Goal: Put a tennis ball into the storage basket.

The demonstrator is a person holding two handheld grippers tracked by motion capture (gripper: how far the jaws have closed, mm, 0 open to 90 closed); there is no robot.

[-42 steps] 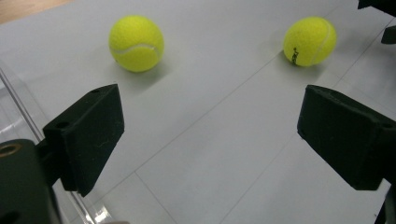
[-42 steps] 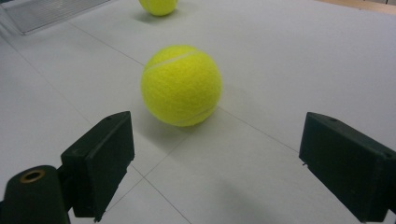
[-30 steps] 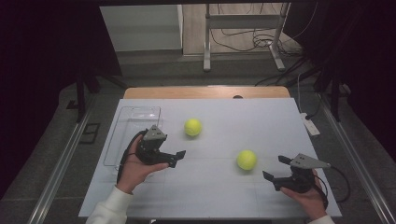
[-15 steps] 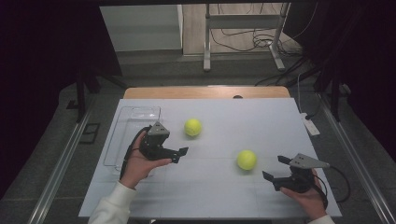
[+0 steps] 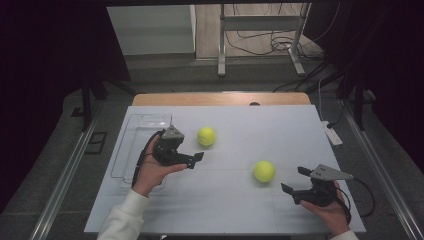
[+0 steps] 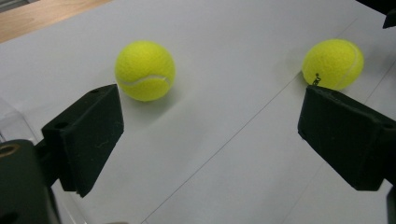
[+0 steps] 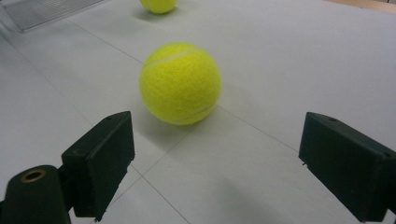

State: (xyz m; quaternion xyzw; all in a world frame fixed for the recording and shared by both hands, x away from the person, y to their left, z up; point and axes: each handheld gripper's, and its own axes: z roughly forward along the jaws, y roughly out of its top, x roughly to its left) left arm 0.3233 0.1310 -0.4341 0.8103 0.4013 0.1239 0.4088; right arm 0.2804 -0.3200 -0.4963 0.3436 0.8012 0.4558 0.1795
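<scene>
A: High view first: the left hand-held gripper point(image 5: 194, 159) hovers just beside the clear plastic tray point(image 5: 131, 131), jaws spread wide and holding nothing. The far tennis ball point(image 5: 206, 136) lies on the white worktop point(image 5: 280, 125), near it and a little beyond.

B: And the right hand-held gripper point(image 5: 295, 180)?

A: Also released, empty, low over the worktop near its front right corner. The near tennis ball point(image 5: 263, 171) sits just to its left, apart from the jaws. In the right gripper view that ball point(image 7: 180, 83) lies ahead of the jaws and towards the left one, not yet between them.

B: So which step would you call this?

A: The approach, I'd judge. Neither ball is grasped, and the tray looks empty. In the left gripper view the far tennis ball point(image 6: 145, 70) lies ahead, towards the left jaw, so that hand-held gripper needs to go forward and swing slightly until the ball is centred, then close. A ball rolls, so a jaw nudging it off-centre could send it away.

B: The surroundings?

A: The worktop is a white sheet with faint seam lines over a wooden table point(image 5: 220, 98). Beyond it lie a grey floor, a metal stand point(image 5: 260, 37) and loose cables, with dark curtains on both sides.
</scene>
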